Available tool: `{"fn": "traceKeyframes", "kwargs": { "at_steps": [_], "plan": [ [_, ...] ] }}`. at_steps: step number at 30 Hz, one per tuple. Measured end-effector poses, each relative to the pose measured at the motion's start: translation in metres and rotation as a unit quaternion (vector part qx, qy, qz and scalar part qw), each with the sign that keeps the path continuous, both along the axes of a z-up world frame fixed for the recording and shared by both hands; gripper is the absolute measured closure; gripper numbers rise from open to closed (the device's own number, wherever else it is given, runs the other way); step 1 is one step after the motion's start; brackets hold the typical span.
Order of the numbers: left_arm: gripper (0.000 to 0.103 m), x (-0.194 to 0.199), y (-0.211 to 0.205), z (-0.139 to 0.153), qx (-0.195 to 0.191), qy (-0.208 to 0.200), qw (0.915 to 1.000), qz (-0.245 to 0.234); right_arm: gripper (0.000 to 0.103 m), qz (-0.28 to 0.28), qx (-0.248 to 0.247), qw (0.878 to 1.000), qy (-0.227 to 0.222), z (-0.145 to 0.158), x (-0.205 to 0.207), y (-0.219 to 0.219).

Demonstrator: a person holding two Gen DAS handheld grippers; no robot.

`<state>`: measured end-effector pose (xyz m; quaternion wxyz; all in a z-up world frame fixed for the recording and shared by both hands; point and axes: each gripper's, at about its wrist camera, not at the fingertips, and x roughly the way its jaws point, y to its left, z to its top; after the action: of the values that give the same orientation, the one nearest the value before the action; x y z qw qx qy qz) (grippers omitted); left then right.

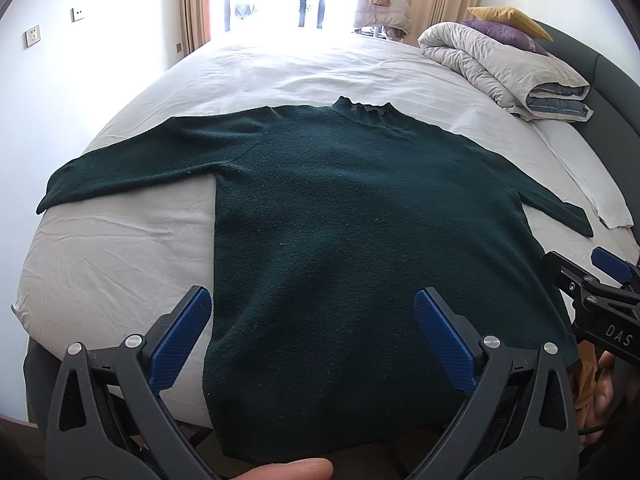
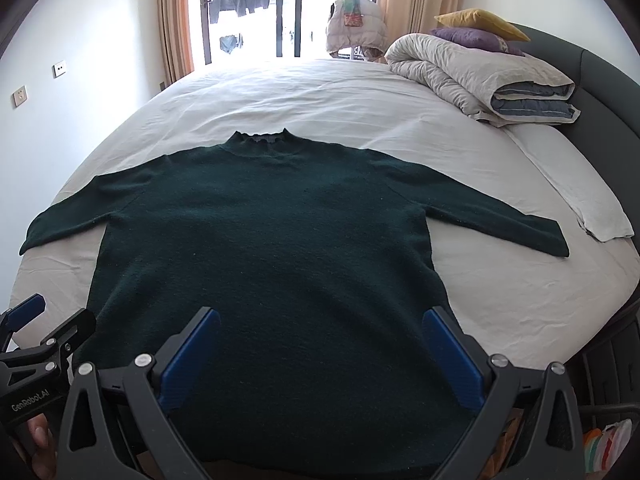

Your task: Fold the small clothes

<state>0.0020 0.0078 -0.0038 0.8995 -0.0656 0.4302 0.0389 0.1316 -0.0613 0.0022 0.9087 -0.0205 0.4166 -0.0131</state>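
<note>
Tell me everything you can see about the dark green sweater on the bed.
The dark green sweater looks like a fuzzy knit with a short ruffled collar and long sleeves. It lies flat and unfolded on the white sheet, collar toward the window, both sleeves spread out sideways, hem at the near edge of the bed. The left gripper and right gripper sit open over the hem, holding nothing.
</note>
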Motion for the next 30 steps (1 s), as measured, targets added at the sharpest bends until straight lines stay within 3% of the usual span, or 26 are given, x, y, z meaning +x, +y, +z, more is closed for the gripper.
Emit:
{"fn": "traceKeyframes", "kwargs": {
  "at_steps": [30],
  "plan": [
    [0.0, -0.0012, 0.0008, -0.0006, -0.001, 0.002, 1.0, 0.001, 0.0, -0.003, 0.001, 1.0, 0.002, -0.001, -0.0004, -0.0029]
  ]
}}
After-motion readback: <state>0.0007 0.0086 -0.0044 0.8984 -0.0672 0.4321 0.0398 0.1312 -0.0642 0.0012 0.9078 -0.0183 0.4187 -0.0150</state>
